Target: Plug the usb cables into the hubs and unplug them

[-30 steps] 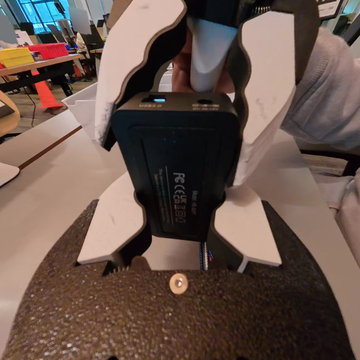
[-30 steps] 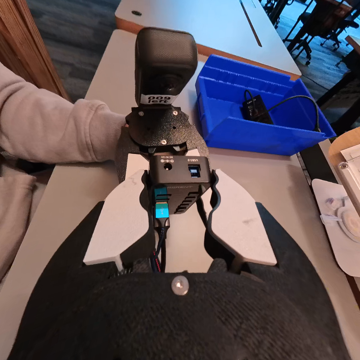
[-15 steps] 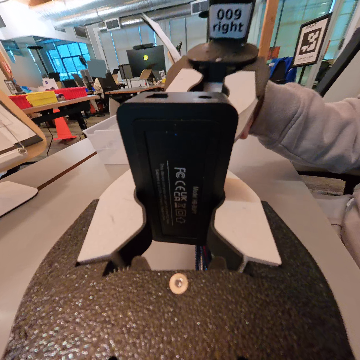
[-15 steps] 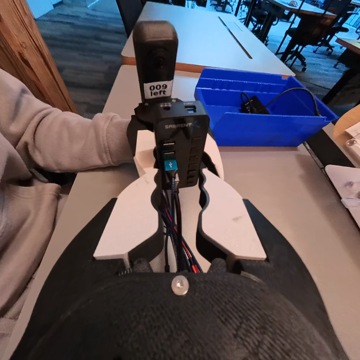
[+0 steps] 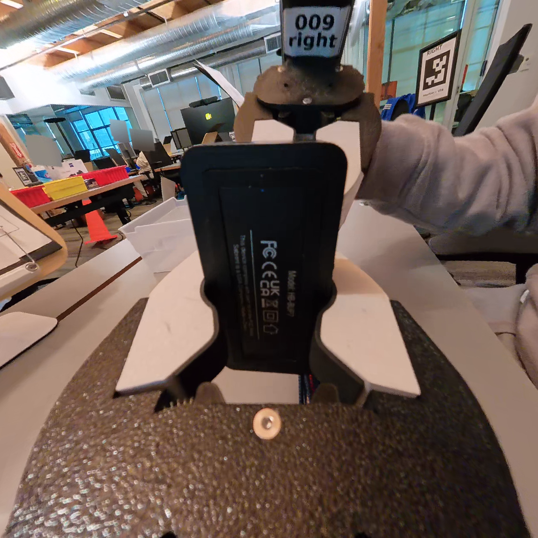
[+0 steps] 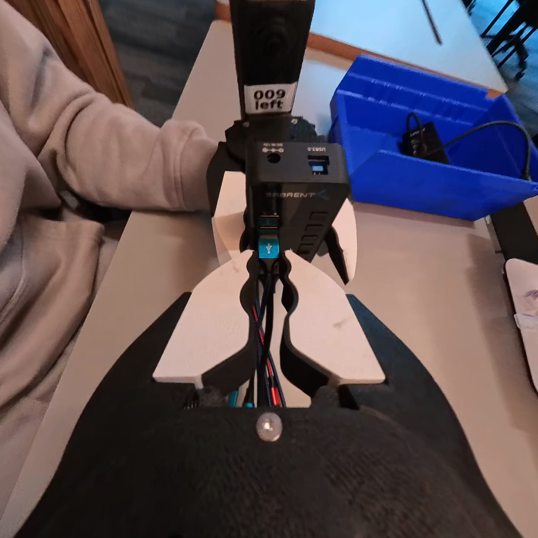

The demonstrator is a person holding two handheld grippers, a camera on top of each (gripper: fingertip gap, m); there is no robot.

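Table [image 6: 407, 291]: pale grey top, spread beneath both tongs.
Blue bin [image 6: 431, 186]: on the table, beyond the right tongs and to their right; a small black box with a lead [image 6: 422, 142] lies inside.
White bin [image 5: 163, 235]: on the table, ahead of the left tongs and to their left.
Left tongs [image 5: 267, 294]: fingers pressed against the two long edges of the hub, pinching it upright.
Hub [image 5: 265, 250]: black block standing between the left fingers, its printed back toward that camera, its port side toward the right tongs.
Right tongs [image 6: 269, 257]: fingertips nearly together, pinching the teal plug.
Teal plug [image 6: 268, 248]: at the hub's port column, third port down; whether fully seated, cannot tell.
Cables [image 6: 266, 334]: dark braided strands with red flecks, running back from the plug between the right fingers.
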